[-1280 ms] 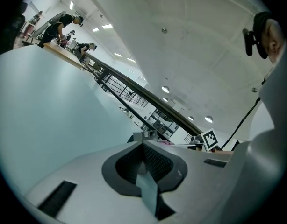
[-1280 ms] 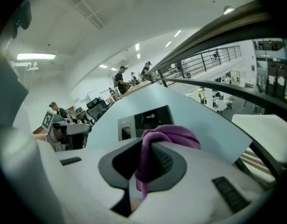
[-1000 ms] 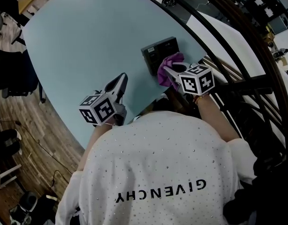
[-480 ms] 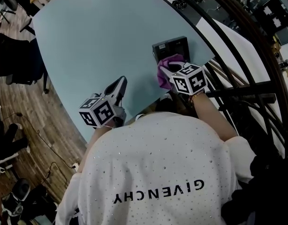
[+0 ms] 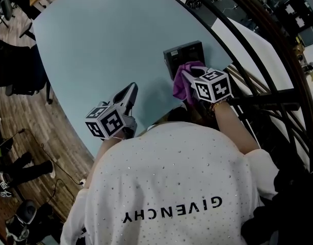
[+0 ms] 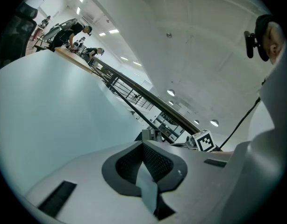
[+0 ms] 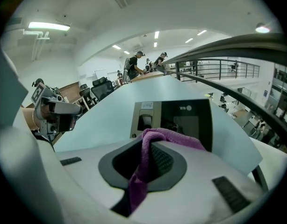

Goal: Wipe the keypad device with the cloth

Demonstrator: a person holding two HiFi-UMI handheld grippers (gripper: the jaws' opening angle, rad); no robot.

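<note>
Right gripper (image 7: 146,148) pinches the purple cloth (image 7: 142,171), which spills over its tips onto the near edge of the keypad device (image 7: 185,120) lying just ahead on the pale blue table (image 5: 105,45). Cloth and jaws hide that edge, so contact can't be made out. Left gripper (image 5: 131,90), jaws pressed together on nothing, sits well off to its left; a dark railing (image 5: 258,93) runs close on its right.
</note>
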